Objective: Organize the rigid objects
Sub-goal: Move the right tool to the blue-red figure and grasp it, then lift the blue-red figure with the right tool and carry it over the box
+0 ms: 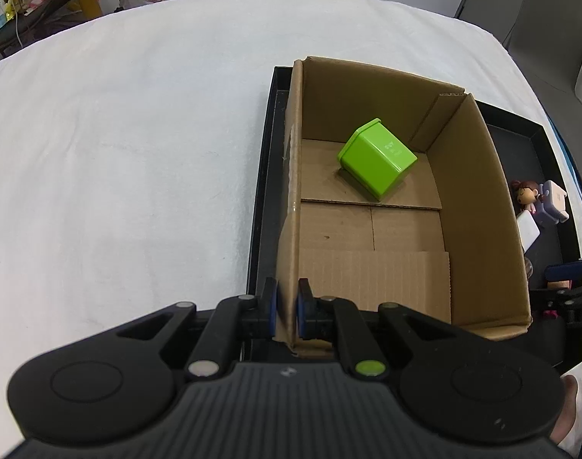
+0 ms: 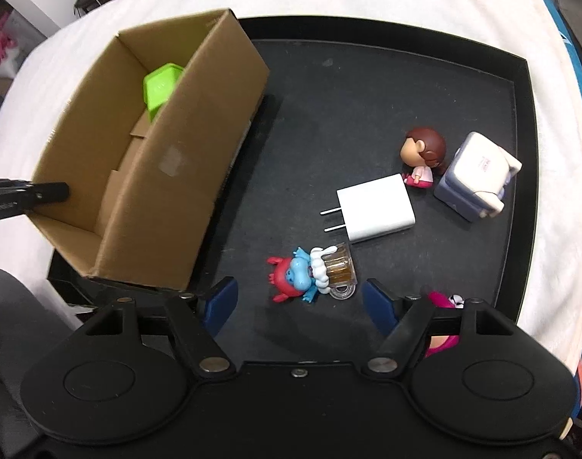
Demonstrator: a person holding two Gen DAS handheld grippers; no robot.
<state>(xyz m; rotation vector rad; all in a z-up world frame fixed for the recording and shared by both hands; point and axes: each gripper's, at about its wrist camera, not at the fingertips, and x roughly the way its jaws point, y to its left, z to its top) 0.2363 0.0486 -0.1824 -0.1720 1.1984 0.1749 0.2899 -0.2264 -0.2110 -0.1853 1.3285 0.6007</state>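
While the left gripper [image 1: 287,308] pinches the box [image 1: 478,199] wall, the open right gripper [image 2: 298,302] hovers over the toy [image 2: 310,273], just ahead between its fingers, right of the box.

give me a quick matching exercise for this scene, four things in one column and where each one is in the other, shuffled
Things:
1. green box
2. white charger
3. left gripper
4. right gripper

Places:
A. open above the black tray, near the mug toy
B. inside the cardboard box
C. flat on the black tray, beside the doll
D. shut on the cardboard box wall

Pairs: 1-B, 2-C, 3-D, 4-A
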